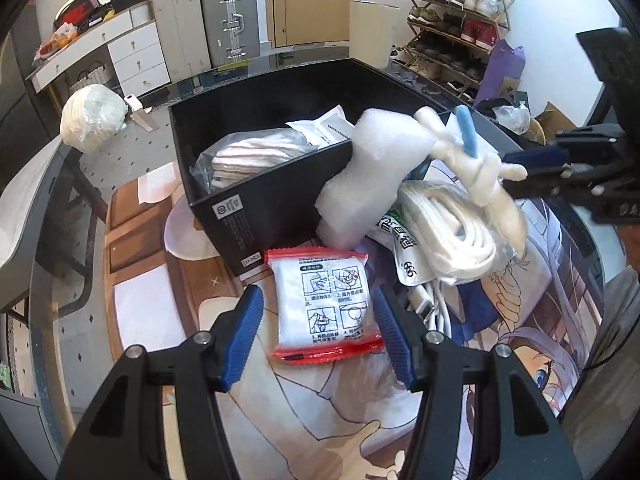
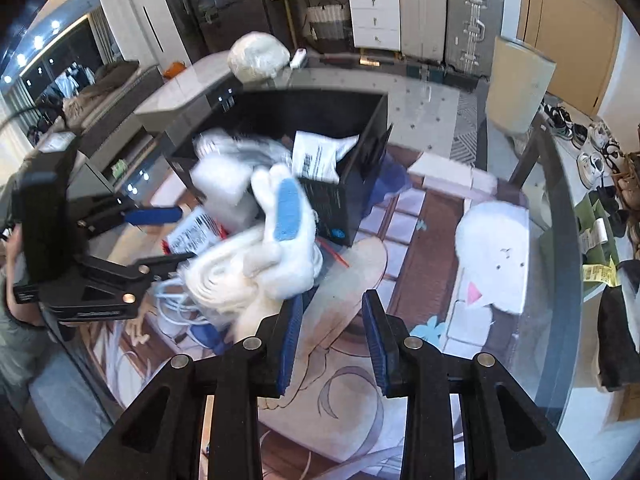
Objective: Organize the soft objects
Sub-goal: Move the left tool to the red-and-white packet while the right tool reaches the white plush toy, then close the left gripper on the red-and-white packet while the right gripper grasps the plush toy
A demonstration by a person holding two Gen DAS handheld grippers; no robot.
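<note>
A black box [image 1: 260, 200] stands on the printed mat and holds a bagged striped cloth [image 1: 244, 156] and a white packet [image 1: 320, 126]. A white foam block [image 1: 368, 176] leans on its rim. My left gripper [image 1: 318, 332] is open, its fingers either side of a red-edged white packet [image 1: 324, 304] on the mat. A white plush with a blue ear [image 2: 286, 232] is blurred in mid-air just ahead of my right gripper [image 2: 332, 344], which is open and empty. Under the plush lies a bagged white rope coil [image 1: 452, 236].
White cables [image 1: 432, 308] lie beside the coil. A bagged white bundle [image 1: 92, 116] sits on the table's far left. Suitcases [image 1: 228, 20], a drawer unit and a shoe rack [image 1: 460, 24] stand beyond the glass table. The mat edge is at the right in the right wrist view.
</note>
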